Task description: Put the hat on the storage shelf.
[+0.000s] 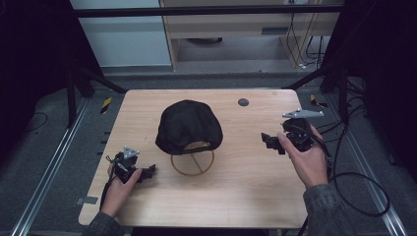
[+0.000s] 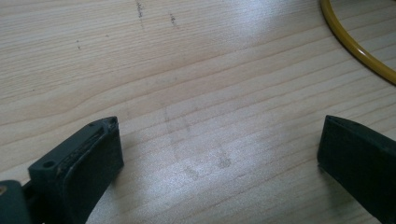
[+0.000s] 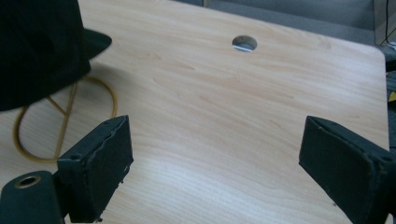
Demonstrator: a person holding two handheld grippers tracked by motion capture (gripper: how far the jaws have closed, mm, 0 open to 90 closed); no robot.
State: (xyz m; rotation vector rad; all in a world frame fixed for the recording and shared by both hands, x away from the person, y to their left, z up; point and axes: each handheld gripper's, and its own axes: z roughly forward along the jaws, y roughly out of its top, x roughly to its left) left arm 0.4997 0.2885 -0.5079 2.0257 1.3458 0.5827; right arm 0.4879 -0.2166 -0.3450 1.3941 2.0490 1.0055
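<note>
Both pairs of fingers stand spread wide with nothing between them: the left gripper [image 1: 147, 171], low at the left of the high view, rests close over the light wooden table [image 1: 255, 191], and its own view looks past two parted black pads [image 2: 88, 161] onto bare wood grain. At the right of the high view the right gripper [image 1: 269, 141] is held a little higher, its pads [image 3: 100, 168] likewise apart over empty wood. Between them, in the middle of the high view, sits the black fabric baseball cap [image 1: 189, 125], crown up, perched on the thin yellow wire ring stand [image 1: 192, 164], whose loop lies flat on the table and pokes out from under the cap's near edge toward the bottom of the frame. From the left gripper the cap lies up and to the right, and the ring's curved edge [image 2: 359, 49] already cuts across the upper right corner of the left gripper view. From the right gripper the cap [image 3: 39, 51] is off at the upper left of that gripper's view, with the ring [image 3: 65, 121] below it. Judging by the gaps, the left gripper looks the nearer to the ring, the right one standing farther from the cap's side. A small round dark hole [image 1: 243, 102] in the tabletop lies beyond, well apart from everything.
</note>
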